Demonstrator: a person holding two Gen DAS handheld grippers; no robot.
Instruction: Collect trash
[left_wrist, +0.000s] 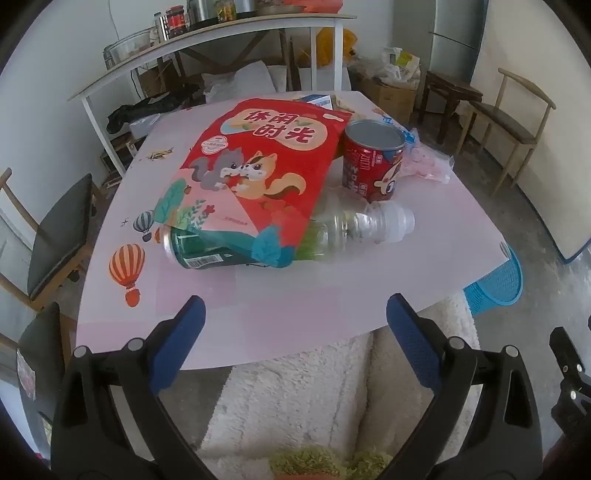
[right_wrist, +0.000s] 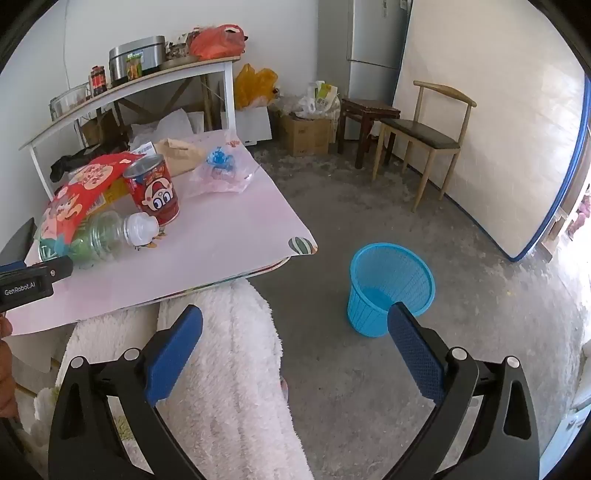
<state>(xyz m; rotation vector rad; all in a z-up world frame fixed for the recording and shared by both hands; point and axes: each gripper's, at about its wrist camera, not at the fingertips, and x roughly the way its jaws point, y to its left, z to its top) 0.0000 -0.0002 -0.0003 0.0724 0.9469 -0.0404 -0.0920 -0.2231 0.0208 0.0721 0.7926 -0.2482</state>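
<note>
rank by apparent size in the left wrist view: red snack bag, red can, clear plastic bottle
1. red snack bag, clearly largest.
2. red can and clear plastic bottle: unsure, since the bag hides part of the bottle.

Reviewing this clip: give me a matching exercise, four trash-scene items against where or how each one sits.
Items:
1. red snack bag
2. clear bottle
3. red can
4. blue basket

Places:
A. standing upright on the table
B. on the floor beside the table
C. draped over the green can and the bottle
D. lying on its side, capped

Pairs: 1-C, 2-D, 3-A, 4-B
</note>
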